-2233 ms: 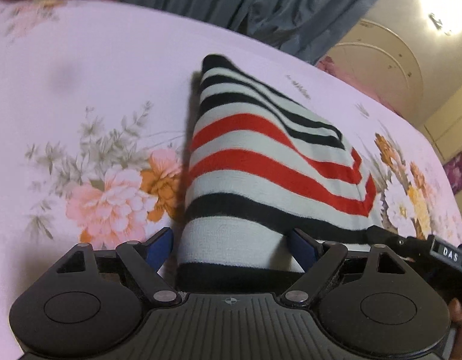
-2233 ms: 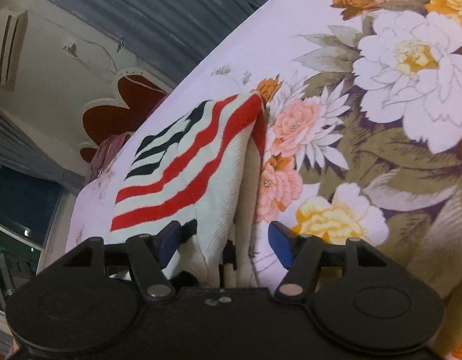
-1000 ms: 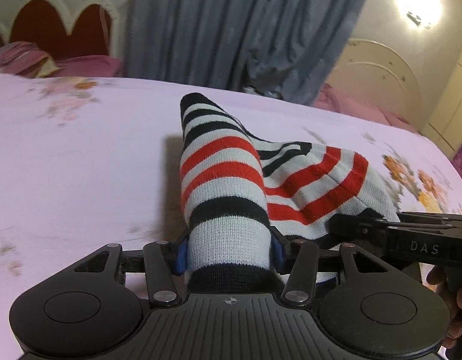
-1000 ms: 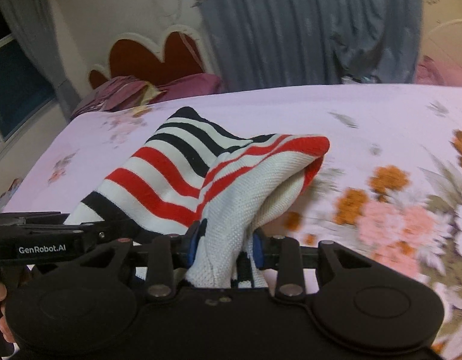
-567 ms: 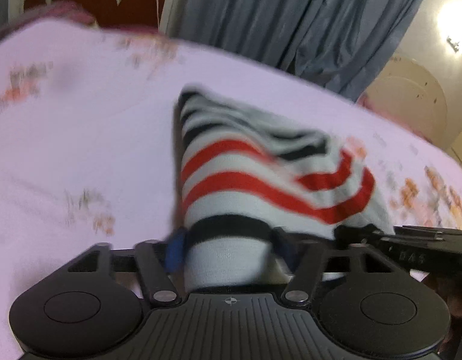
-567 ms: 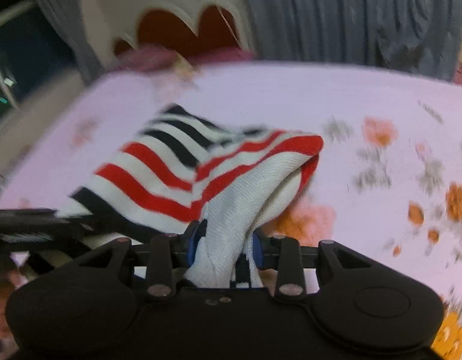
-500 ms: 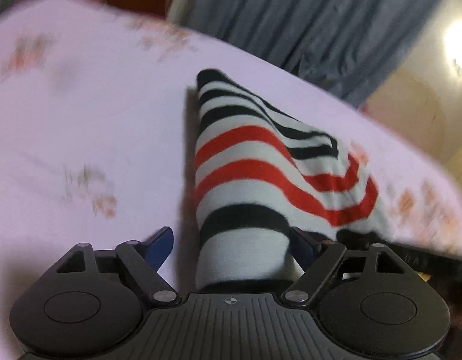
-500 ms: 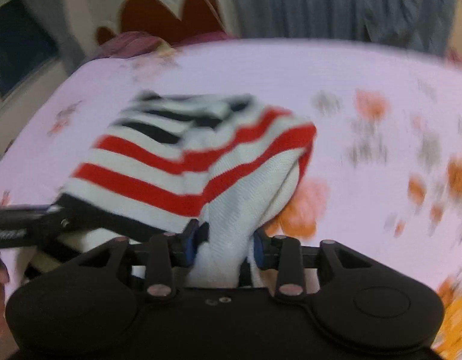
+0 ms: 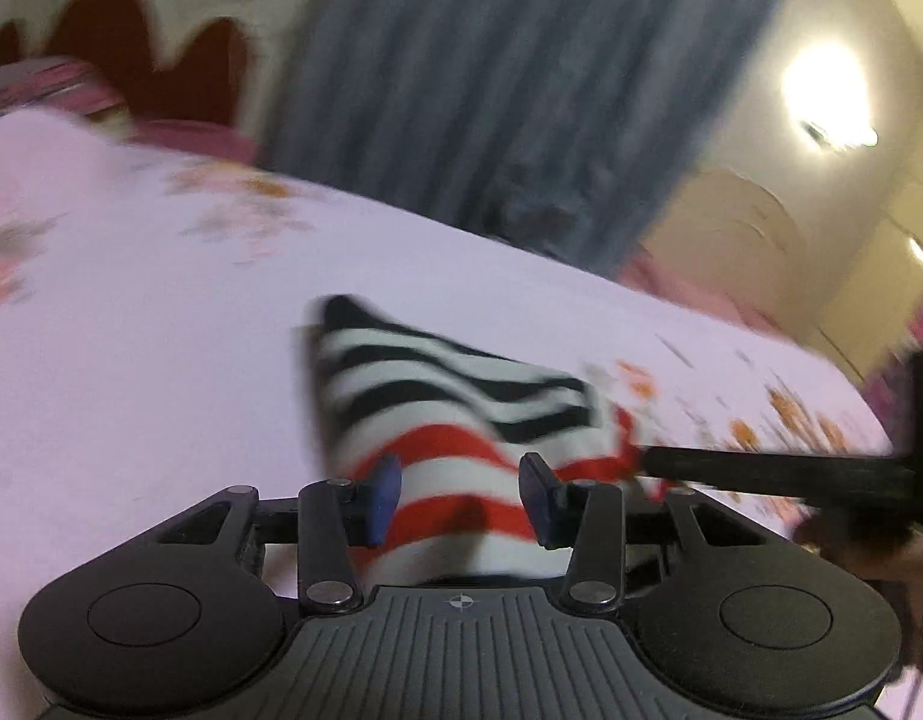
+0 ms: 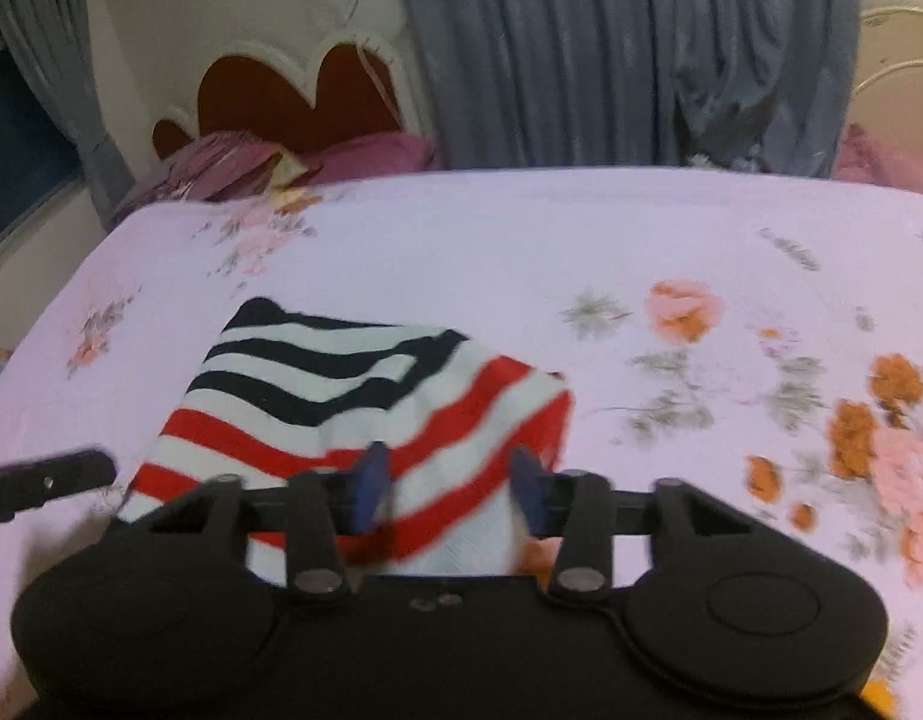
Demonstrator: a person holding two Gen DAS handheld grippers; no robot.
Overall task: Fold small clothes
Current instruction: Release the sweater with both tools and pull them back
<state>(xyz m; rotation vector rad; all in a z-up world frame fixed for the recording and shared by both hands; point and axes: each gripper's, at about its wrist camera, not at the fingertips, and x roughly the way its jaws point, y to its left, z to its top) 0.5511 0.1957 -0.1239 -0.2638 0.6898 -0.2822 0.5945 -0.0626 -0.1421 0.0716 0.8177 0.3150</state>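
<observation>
Letting go of the folded striped garment (image 10: 353,396) on the bed (image 10: 581,228).

Both pairs of blue-tipped fingers stand apart and grip nothing: the left gripper (image 9: 458,495) frames the near red stripes without pinching them, and the right gripper (image 10: 449,489) does likewise at the garment's near edge, the cloth lying at 12 o'clock from each. In the left view the right tool shows as a dark bar at 3 o'clock. Beyond sits flowered sheet, then grey curtain (image 10: 611,48) and the headboard (image 10: 293,96) at 11 o'clock. To finish well, I judge, draw both tools straight back and slightly up, so no fingertip snags the knit and reopens the fold.
</observation>
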